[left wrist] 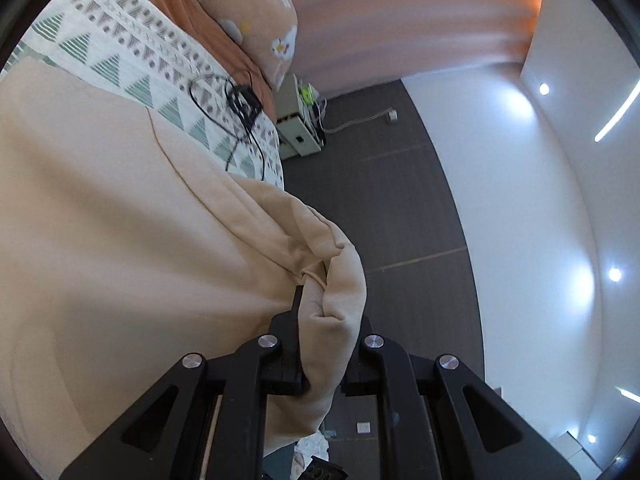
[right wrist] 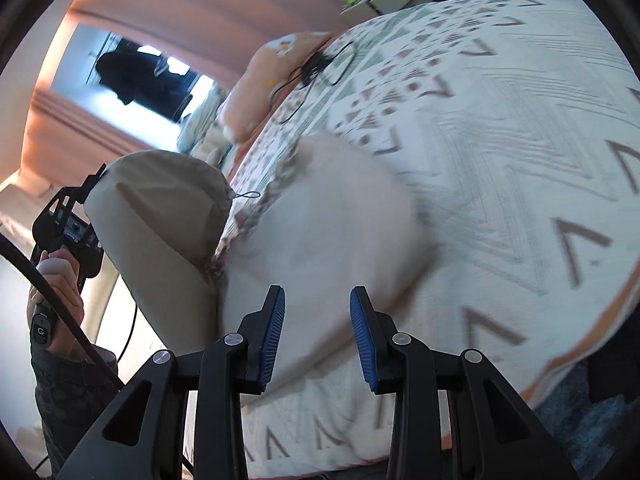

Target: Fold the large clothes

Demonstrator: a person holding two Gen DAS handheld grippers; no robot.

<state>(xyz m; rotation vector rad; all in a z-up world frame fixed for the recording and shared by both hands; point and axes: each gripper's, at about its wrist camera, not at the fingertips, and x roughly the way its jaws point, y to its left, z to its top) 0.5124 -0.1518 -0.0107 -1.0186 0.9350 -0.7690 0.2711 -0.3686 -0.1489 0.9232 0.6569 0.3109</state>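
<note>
Beige garment (left wrist: 120, 220): large, soft fleece-like cloth, spread over the patterned bedspread (left wrist: 132, 60) and reaching to the bed's side edge. One bunched fold is lifted off that edge, hanging past it above the dark floor (left wrist: 380, 200).

Left gripper (left wrist: 326, 312): jaws closed onto the bunched fold; cloth fills the space between the fingers and spills over the right-hand finger. In the right wrist view the same gripper (right wrist: 86, 190) shows at the left, carried in the person's left hand (right wrist: 56, 292), with a raised lobe of the garment (right wrist: 160, 216) draped from it, clear of the mattress.

Right gripper (right wrist: 318, 312): jaws wide apart, blue ribbed pads (right wrist: 274, 336) facing each other, nothing between them. It hovers over the flat, paler part of the garment lying on the bedspread (right wrist: 520, 140), near the bed's near edge. View is motion-blurred here; contact between fingertips and cloth cannot be judged.

Surroundings:
- Black cable (left wrist: 240, 112) with a small black unit lies on the bedspread towards the head end, well apart from the gripped fold.
- Peach floral pillow (left wrist: 256, 12) at the head of the bed, on an orange sheet.
- White bedside cabinet (left wrist: 298, 120) stands on the floor just beside the bed's head-end corner.
- Pink curtain (left wrist: 400, 20) behind it; white wall with spot-light reflections to the right.
</note>
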